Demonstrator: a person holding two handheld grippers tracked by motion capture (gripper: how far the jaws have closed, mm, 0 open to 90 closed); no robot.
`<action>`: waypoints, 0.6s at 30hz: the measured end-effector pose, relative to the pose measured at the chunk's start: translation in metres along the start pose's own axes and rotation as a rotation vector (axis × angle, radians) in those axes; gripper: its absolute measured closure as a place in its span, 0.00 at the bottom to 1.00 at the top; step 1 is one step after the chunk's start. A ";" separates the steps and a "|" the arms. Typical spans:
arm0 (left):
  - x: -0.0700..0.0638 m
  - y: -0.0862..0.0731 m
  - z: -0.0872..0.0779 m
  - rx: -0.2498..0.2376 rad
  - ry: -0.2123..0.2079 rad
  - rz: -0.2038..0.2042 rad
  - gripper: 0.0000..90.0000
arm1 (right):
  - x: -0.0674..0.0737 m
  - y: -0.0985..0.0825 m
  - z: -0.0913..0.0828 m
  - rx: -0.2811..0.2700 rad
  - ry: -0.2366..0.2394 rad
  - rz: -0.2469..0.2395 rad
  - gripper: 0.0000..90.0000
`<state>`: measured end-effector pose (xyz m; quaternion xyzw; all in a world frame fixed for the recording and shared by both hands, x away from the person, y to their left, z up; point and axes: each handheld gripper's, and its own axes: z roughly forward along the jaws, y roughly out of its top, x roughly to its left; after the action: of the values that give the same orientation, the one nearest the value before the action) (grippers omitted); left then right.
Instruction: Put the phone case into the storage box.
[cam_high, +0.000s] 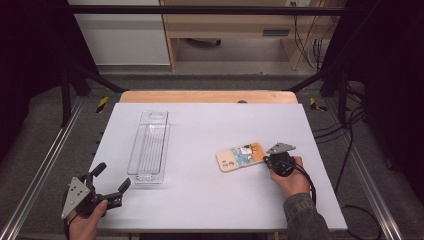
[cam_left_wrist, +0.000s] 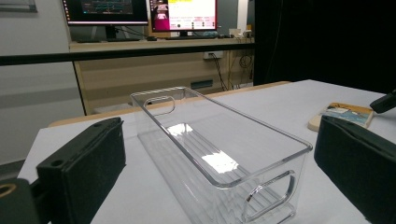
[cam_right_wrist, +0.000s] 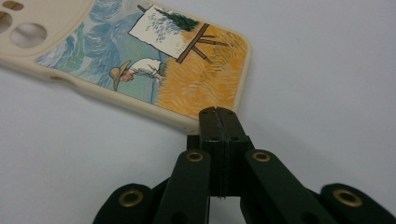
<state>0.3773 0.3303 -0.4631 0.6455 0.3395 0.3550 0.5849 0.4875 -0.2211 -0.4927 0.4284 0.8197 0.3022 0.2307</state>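
Two claws at a white table (cam_high: 200, 200) with a phone case and a clear bin.

The painted phone case (cam_high: 240, 157) lies flat on the table, well to the right of the clear plastic bin (cam_high: 148, 146). The right claw (cam_right_wrist: 218, 114) is clenched, its tips at the case's near edge; whether they pinch it I cannot tell. The left claw (cam_high: 111, 179) is released, spread wide just before the bin's near end.

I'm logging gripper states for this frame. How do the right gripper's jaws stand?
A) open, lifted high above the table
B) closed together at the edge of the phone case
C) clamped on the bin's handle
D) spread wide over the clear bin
B: in the right gripper view the right gripper has its jaws pressed together against the near edge of the phone case, far from the clear bin.
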 end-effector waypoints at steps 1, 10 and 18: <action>0.000 0.000 0.000 0.001 0.000 0.000 0.02 | -0.001 0.000 0.000 -0.003 -0.003 0.003 1.00; -0.002 0.000 0.001 0.007 -0.001 0.005 0.02 | -0.007 -0.002 0.006 -0.013 -0.041 0.030 1.00; -0.002 0.000 0.001 0.006 0.001 0.005 0.02 | -0.008 -0.001 0.008 -0.017 -0.040 0.047 1.00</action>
<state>0.3768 0.3284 -0.4628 0.6479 0.3394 0.3558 0.5817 0.4962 -0.2263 -0.4984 0.4517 0.8020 0.3057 0.2435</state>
